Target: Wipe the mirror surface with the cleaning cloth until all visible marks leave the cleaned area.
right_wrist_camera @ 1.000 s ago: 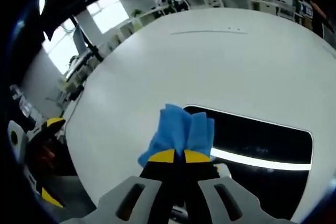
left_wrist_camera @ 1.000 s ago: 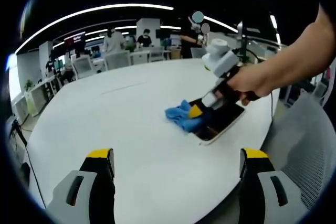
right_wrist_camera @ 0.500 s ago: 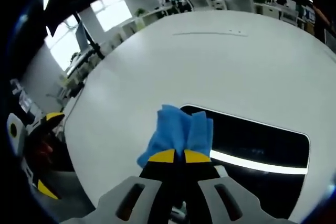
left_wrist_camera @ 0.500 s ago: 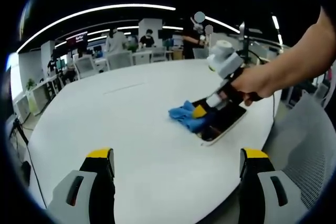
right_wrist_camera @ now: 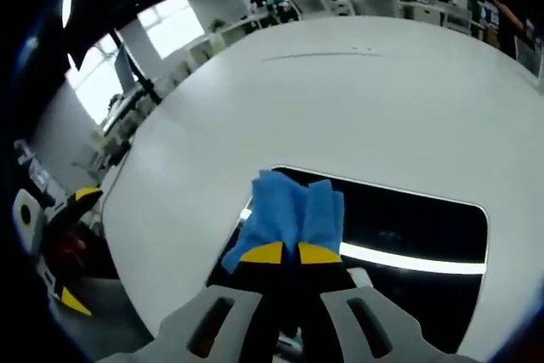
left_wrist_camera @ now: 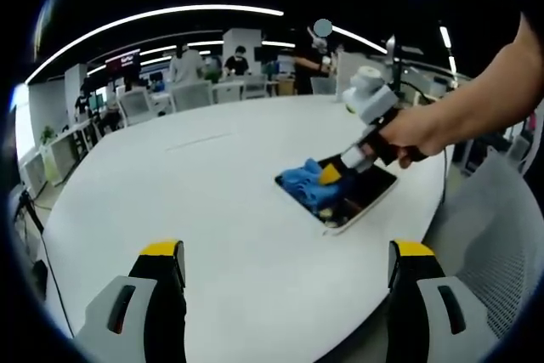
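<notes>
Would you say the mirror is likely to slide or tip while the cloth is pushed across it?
The mirror lies flat on the table, so tipping seems unlikely. Nothing pins it and the left gripper hangs open away from it, so it might slide. The cloth, bunched in the right gripper, looks soft.

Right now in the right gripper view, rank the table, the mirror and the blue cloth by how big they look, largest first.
1. white table, covering most of the view.
2. mirror, a dark panel lying flat on it.
3. blue cloth, pinched in the right claw, though it sits nearest the camera, which enlarges it.
</notes>
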